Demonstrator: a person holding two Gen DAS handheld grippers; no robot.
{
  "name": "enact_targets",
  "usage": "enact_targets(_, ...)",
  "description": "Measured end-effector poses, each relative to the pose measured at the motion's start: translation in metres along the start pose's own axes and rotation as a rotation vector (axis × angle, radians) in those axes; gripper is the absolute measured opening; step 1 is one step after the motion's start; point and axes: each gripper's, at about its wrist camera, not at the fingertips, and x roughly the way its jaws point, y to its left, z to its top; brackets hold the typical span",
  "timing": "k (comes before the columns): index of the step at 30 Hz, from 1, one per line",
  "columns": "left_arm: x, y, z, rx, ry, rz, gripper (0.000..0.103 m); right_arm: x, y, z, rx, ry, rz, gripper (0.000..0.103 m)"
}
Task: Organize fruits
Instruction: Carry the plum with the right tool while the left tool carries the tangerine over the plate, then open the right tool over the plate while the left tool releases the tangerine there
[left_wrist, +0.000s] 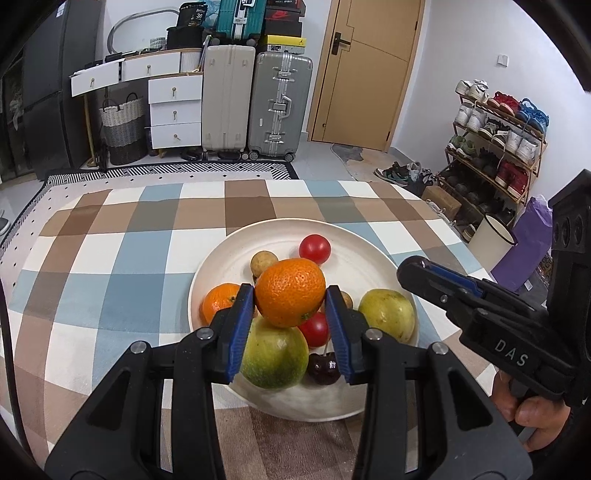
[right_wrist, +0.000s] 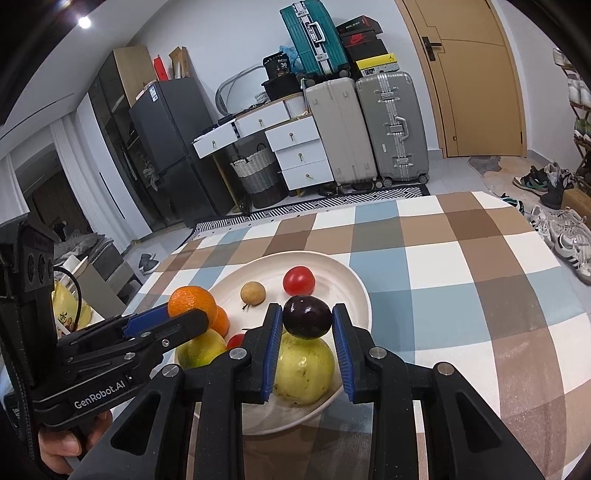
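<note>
Fruit fills the white plate (left_wrist: 354, 266) on the checked tabletop (left_wrist: 110, 258) — above it, the left gripper (left_wrist: 290, 301) has its fingers clamped on an orange (left_wrist: 290, 295), and the right gripper (right_wrist: 306, 319) pinches a dark plum (right_wrist: 306, 317) over the plate's guava (right_wrist: 304, 369).

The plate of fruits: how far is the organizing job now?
Done: the plate already holds several fruits, among them a red tomato, two green-yellow fruits and another orange. In hand: the left gripper clamps an orange above the plate, and the right gripper clamps a dark plum above it. Left: setting both down. No other loose fruit shows on the tablecloth.
</note>
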Motion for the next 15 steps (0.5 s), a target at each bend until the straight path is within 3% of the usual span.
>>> enact_targets(15, 0.028, 0.0, 0.003, 0.004, 0.027, 0.018, 0.036, 0.02, -0.002, 0.003, -0.017, 0.042, -0.021, 0.028)
